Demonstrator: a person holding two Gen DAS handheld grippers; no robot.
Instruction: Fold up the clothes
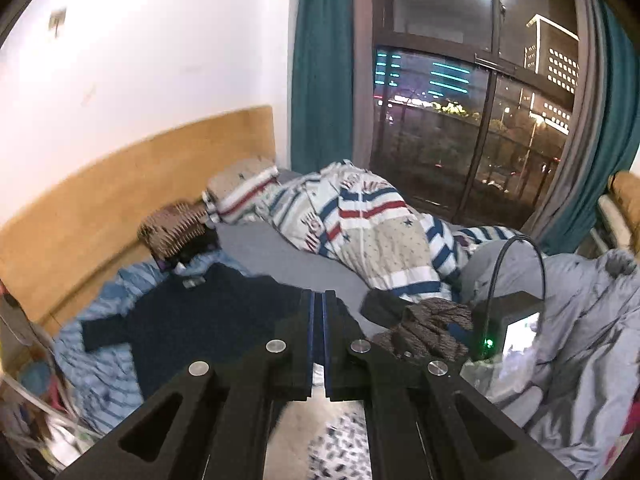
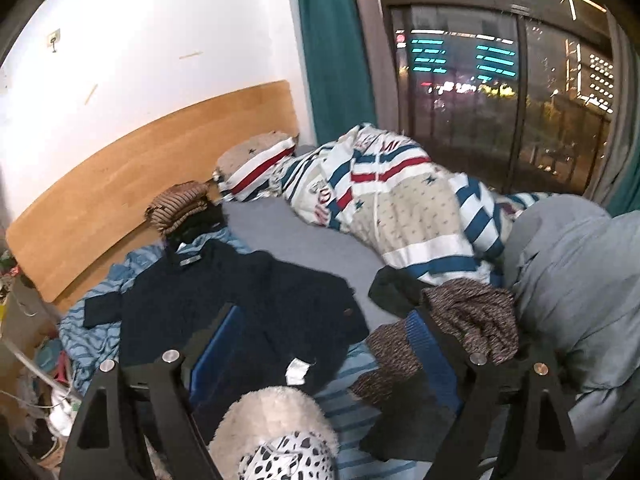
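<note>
A navy long-sleeved top (image 2: 240,292) lies spread flat on the bed over a blue striped cloth (image 2: 96,336), collar toward the headboard. My right gripper (image 2: 323,311) hovers above its near hem, open wide, blue pads (image 2: 212,344) apart with nothing between them. In the left wrist view the same navy top (image 1: 200,312) lies left of my left gripper (image 1: 319,296), which is shut with its pads pressed together and empty. A brown patterned garment (image 2: 472,316) lies crumpled on a dark one to the right.
A red, white and blue quilt (image 2: 400,208) is heaped across the far side of the bed. A brown striped folded piece (image 2: 176,204) tops a small pile by the wooden headboard (image 2: 120,168). Grey fabric (image 2: 572,280) bulks at the right. Fluffy white, spotted fabric (image 2: 276,428) sits just below my right gripper.
</note>
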